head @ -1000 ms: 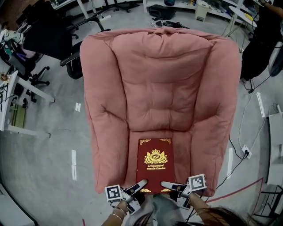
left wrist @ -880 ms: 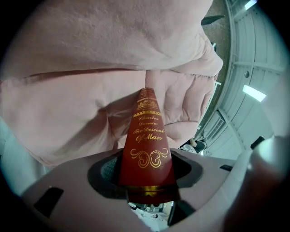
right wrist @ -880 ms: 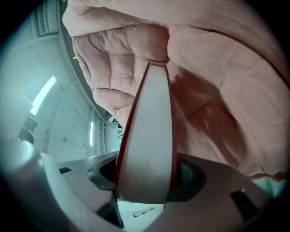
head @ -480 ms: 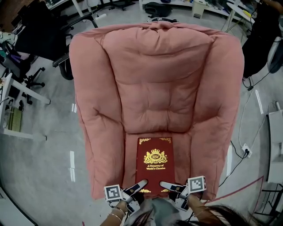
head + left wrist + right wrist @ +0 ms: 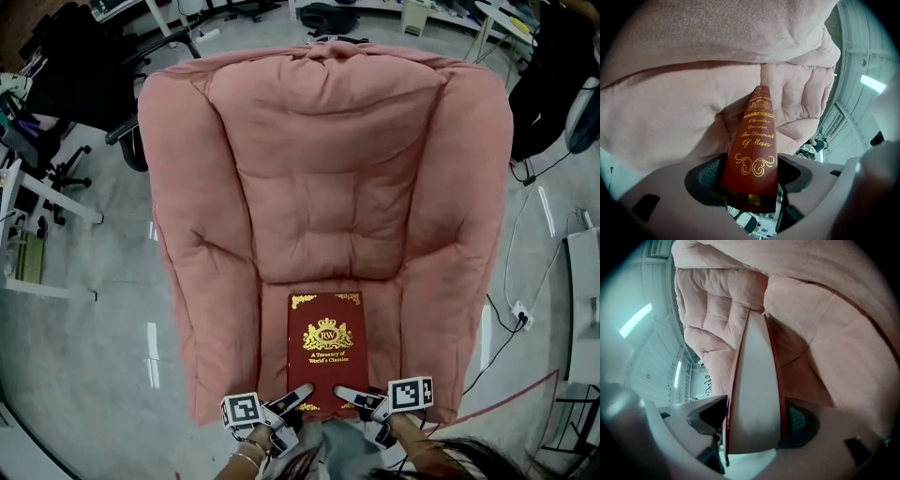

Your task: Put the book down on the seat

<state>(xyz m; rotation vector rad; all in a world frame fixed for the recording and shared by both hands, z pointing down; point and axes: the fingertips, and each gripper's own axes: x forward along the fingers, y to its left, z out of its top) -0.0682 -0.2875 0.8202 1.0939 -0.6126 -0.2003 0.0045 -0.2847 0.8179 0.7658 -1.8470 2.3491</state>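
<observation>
A dark red book [image 5: 326, 352] with a gold crest lies flat on the front of the pink armchair's seat [image 5: 274, 314], cover up. My left gripper [image 5: 298, 394] reaches its near left corner and my right gripper [image 5: 349, 394] its near right corner. In the left gripper view the gold-lettered spine [image 5: 754, 145] stands between the jaws, with a dark gap on its right side. In the right gripper view the white page edge [image 5: 757, 394] fills the space between the jaws. The jaws of both grippers are opening with the book still between them.
The armchair's thick arms [image 5: 202, 281] flank the seat and its padded back [image 5: 323, 159] rises behind. Black office chairs [image 5: 84, 84] and a white desk [image 5: 42, 192] stand at the left. Cables and a socket [image 5: 516, 314] lie on the grey floor at the right.
The armchair has come to fill more of the head view. The book and both grippers stay at the seat's front edge, the grippers drawn back slightly toward me.
</observation>
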